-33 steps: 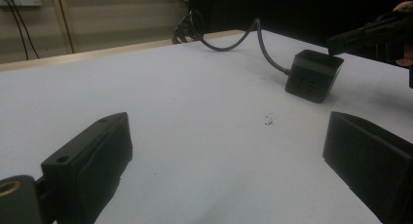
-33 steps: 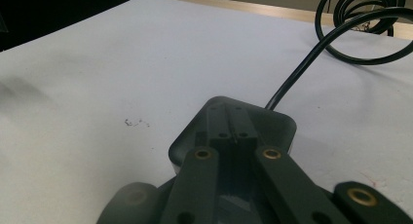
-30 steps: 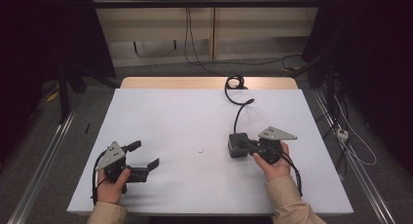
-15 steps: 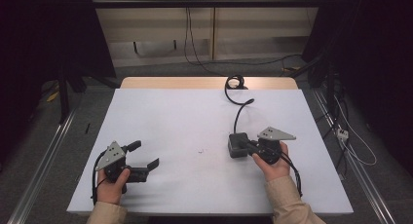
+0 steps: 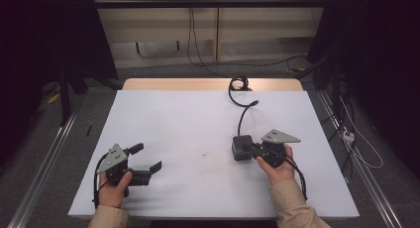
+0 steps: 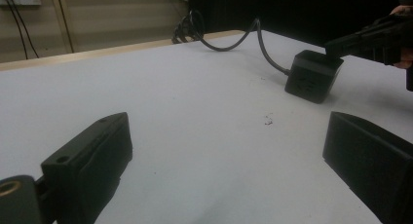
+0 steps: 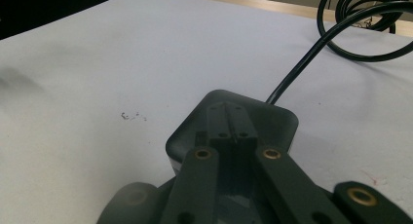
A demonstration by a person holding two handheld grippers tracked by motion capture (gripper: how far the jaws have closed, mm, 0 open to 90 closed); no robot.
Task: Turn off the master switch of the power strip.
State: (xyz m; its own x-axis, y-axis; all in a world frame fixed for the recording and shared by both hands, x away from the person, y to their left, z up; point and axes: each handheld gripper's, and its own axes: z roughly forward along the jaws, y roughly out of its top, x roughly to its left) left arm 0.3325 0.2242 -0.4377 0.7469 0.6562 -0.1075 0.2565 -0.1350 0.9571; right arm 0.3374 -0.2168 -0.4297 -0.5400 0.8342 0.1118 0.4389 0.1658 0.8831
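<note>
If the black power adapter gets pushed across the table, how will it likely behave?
The black power adapter is blocky and flat-based, so it will probably slide, not roll. Its cable curves back to a coil and may tug or swivel it. The shut right tongs rest on top, so it might tip.

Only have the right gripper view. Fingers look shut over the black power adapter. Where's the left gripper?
Observer: The left gripper rests at the table's near-left, well apart from the power adapter.
Operator: Open or shut?
Observer: Open; its fingers stand wide apart with only bare table between them.
Operator: Is my gripper around the adapter?
Observer: No. Seen side-on, the right gripper has its tips on the adapter's top edge, not round its sides.
</note>
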